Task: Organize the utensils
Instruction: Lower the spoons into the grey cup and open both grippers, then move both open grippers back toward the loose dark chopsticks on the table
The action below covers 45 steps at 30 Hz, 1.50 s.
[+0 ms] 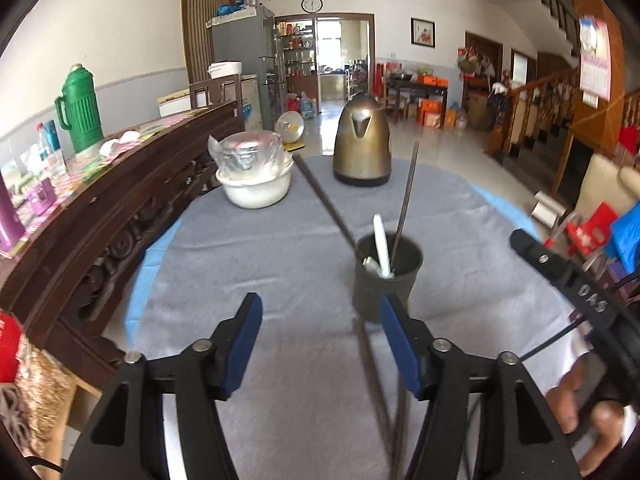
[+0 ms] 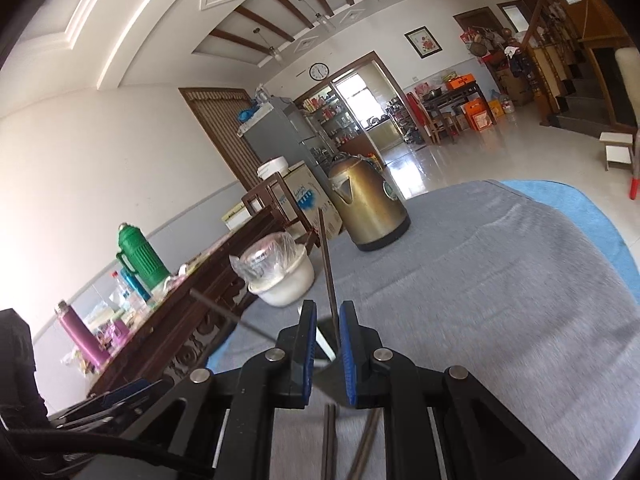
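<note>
Grey-clothed worktop (image 1: 248, 264) carries the cup (image 1: 386, 276) of utensils; left gripper (image 1: 320, 344) gapes empty, while right gripper (image 2: 328, 354), nearly shut on a chopstick (image 2: 329, 276), should lower it tip-first in.

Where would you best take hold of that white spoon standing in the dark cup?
Grip the white spoon by the handle end that sticks up above the rim of the dark cup, coming down from above. It leans against the rim, its lower end is hidden inside, and a chopstick stands close beside it, so a narrow pinch across the handle seems safest.
</note>
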{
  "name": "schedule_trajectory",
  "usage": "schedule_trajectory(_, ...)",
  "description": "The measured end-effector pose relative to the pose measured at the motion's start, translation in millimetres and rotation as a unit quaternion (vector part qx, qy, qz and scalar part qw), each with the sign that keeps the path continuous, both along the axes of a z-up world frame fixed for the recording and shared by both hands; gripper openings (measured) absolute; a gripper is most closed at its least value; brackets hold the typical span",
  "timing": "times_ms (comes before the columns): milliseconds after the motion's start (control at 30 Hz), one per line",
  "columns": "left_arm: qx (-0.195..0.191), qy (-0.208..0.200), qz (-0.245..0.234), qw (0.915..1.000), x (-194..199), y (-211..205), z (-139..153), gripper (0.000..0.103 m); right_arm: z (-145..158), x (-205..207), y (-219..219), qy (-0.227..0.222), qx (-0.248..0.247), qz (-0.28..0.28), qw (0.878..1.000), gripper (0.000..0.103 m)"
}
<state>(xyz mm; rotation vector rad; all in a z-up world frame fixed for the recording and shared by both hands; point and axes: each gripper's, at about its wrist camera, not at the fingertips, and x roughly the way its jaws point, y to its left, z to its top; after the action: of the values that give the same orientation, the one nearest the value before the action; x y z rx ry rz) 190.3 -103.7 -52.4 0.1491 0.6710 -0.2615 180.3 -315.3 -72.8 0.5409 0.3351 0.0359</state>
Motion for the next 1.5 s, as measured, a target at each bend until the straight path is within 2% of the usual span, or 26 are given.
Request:
schedule_trajectory(267,0.043,-0.023,0.005,0.9988,-32,8,-1,0.073,-12,-37,9,0.026,-0.027,0.000,0.999,0.021)
schedule_trajectory(600,0.062,-0.080,0.004,0.9949,-69,24,10,0.079,-7,-63,23,0.030,-0.066,0.001,0.997,0.022)
schedule_trajectory(867,0.066,-0.089,0.002,0.9939,-82,32,10,0.081,-3,-73,36,0.028,-0.084,0.014,0.996,0.022)
schedule_trajectory(1133,0.075,-0.070,-0.003,0.9947,-82,31,-2,0.081,-10,-66,43,0.042,-0.077,0.030,0.996,0.023)
schedule_trajectory(1300,0.061,-0.014,-0.004,0.9980,-72,39,-25,0.081,-21,-60,40,0.059,-0.063,0.032,0.996,0.023)
schedule_trajectory(1500,0.038,0.053,-0.002,0.9979,-59,50,-53,0.081,-41,-54,28,0.090,-0.047,0.021,0.995,0.022)
